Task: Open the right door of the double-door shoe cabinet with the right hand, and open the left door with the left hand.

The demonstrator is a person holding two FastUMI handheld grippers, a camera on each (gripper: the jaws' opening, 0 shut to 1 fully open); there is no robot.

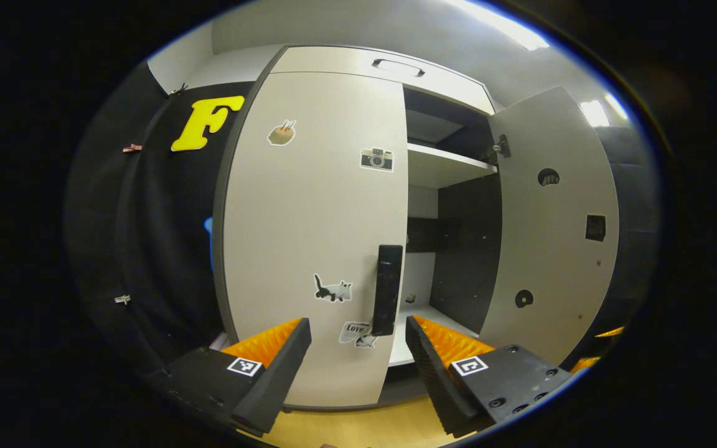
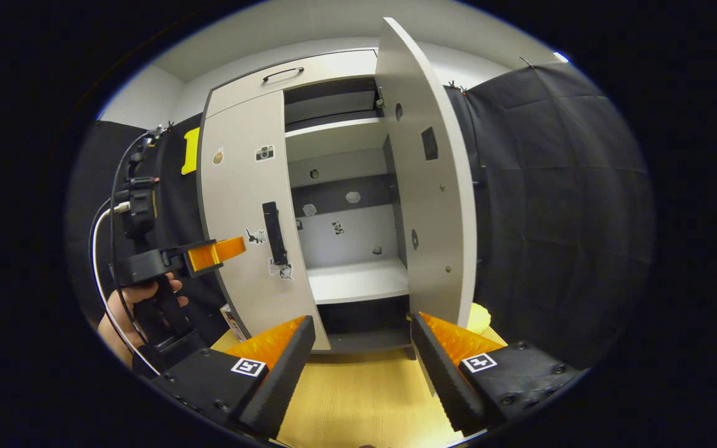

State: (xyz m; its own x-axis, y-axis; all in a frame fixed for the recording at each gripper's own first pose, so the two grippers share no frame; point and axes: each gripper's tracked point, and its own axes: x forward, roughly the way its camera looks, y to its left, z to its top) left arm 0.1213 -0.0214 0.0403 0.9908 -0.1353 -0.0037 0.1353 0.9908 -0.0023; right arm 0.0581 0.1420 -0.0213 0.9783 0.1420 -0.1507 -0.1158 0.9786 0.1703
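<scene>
The shoe cabinet's left door (image 1: pixel 315 236) is closed, pale with small stickers and a black vertical handle (image 1: pixel 388 289) at its inner edge. The right door (image 1: pixel 551 230) stands swung wide open, showing the shelves inside. My left gripper (image 1: pixel 358 354) is open, a short way in front of the left door, with the handle just above the gap between its fingers. In the right gripper view, the right gripper (image 2: pixel 363 348) is open and holds nothing, low in front of the open right door (image 2: pixel 430 186). The left gripper (image 2: pixel 224 250), held by a hand (image 2: pixel 123 311), hovers near the handle (image 2: pixel 274 233).
A top drawer (image 2: pixel 296 74) with a dark handle sits above the doors. White shelves (image 2: pixel 358 280) are exposed inside. The wooden floor (image 2: pixel 358 398) runs before the cabinet. Black cloth wall (image 2: pixel 551 205) hangs on both sides. A yellow object (image 2: pixel 478 317) lies behind the right door.
</scene>
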